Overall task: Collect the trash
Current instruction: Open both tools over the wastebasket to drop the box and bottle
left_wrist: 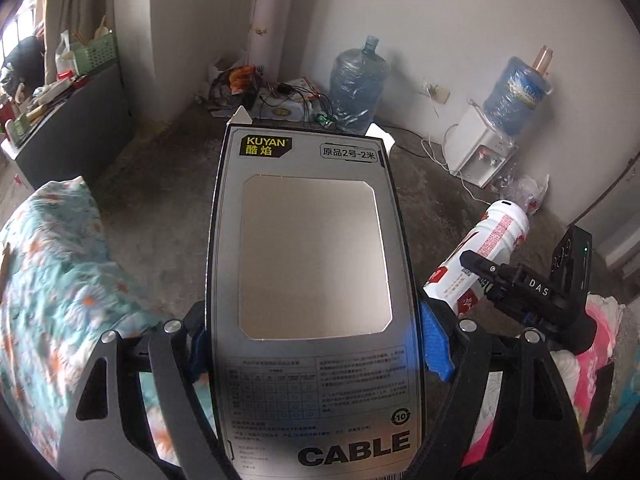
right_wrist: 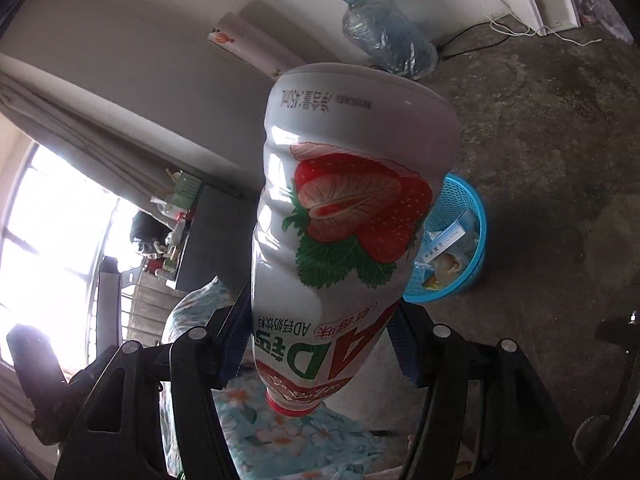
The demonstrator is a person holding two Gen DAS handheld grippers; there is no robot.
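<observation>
1. Left gripper [left_wrist: 316, 344] was clamped on one flat cable box [left_wrist: 312, 280] marked KUYAN and CABLE; the fingers [left_wrist: 436, 344] pressed its two long edges and the box stood out forward over the floor
2. Right gripper [right_wrist: 320, 344] held one strawberry milk bottle [right_wrist: 340, 232], fingers closed on the body near the neck, red cap toward the camera and base pointing away; the left view showed the same bottle [left_wrist: 480, 256] held out just right of the box
3. Floral bedding [left_wrist: 60, 280] lay beneath and left of both grippers
4. One blue basket [right_wrist: 478, 240] stood on the concrete floor [right_wrist: 540, 140], partly hidden behind the bottle in the right view; it already held some trash: one small white-and-blue carton and a few wrappers, number unclear
5. Judged progress: partway. Both pieces were picked up and in the air, neither yet in the basket. The bottle looked nearer the basket, though not clearly over its opening. Left to do: carry both across and release them
6. Farther off, two large water jugs: one wrapped jug [left_wrist: 358, 84] on the floor by the wall, another seated on one white dispenser [left_wrist: 480, 152]
7. One crumpled plastic bag lay beside the dispenser, possibly more trash, and loose clutter with cables in the corner; whether either counted I could not tell
</observation>
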